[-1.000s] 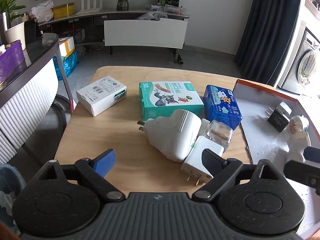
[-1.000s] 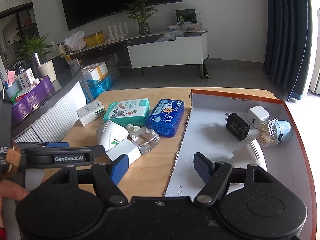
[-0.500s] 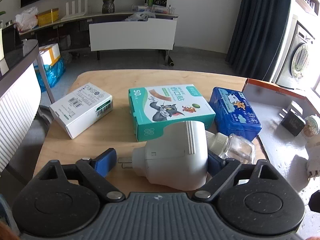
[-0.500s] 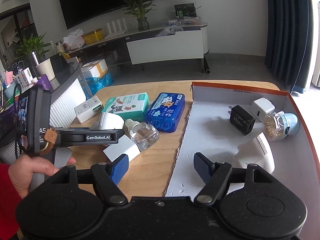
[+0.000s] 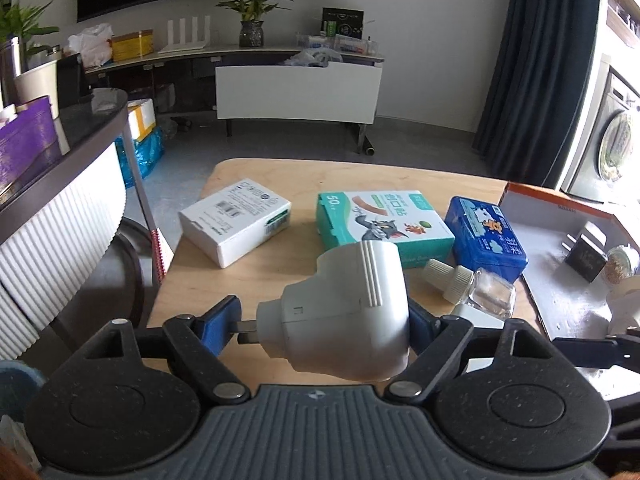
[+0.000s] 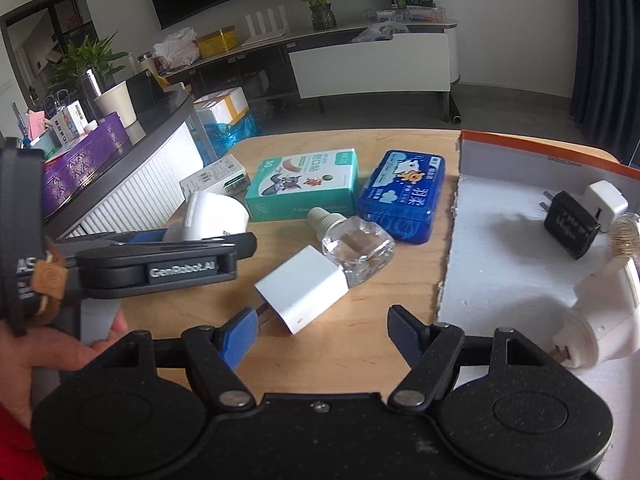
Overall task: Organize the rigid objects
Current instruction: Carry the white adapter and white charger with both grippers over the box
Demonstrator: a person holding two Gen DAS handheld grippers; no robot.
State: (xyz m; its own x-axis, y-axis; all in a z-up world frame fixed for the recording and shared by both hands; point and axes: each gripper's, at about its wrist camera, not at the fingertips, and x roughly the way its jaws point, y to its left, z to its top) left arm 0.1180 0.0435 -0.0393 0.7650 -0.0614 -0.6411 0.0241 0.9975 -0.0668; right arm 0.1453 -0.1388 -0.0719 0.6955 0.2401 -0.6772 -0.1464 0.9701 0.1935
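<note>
My left gripper (image 5: 320, 326) is shut on a large white plug-in device (image 5: 344, 316), prongs against the left pad, held just above the wooden table (image 5: 280, 184); the device also shows in the right wrist view (image 6: 214, 216). My right gripper (image 6: 322, 336) is open and empty, low over the table, with a small white charger cube (image 6: 302, 296) just ahead between its fingers. A clear glass bottle (image 6: 352, 246) with a cream cap lies behind the cube. An orange-rimmed white tray (image 6: 500, 248) on the right holds a black charger (image 6: 570, 224), a white charger (image 6: 606, 202) and a white plug-in device (image 6: 600, 312).
A teal plaster box (image 5: 384, 224), a blue tin (image 5: 486, 238) and a white carton (image 5: 236, 224) lie at the back of the table. A curved counter with a white ribbed front (image 5: 60, 220) stands to the left. The floor lies beyond the table's far edge.
My left gripper has closed on the large white plug-in device and lifted it slightly. My right gripper has swung left, from over the tray to over the white charger cube.
</note>
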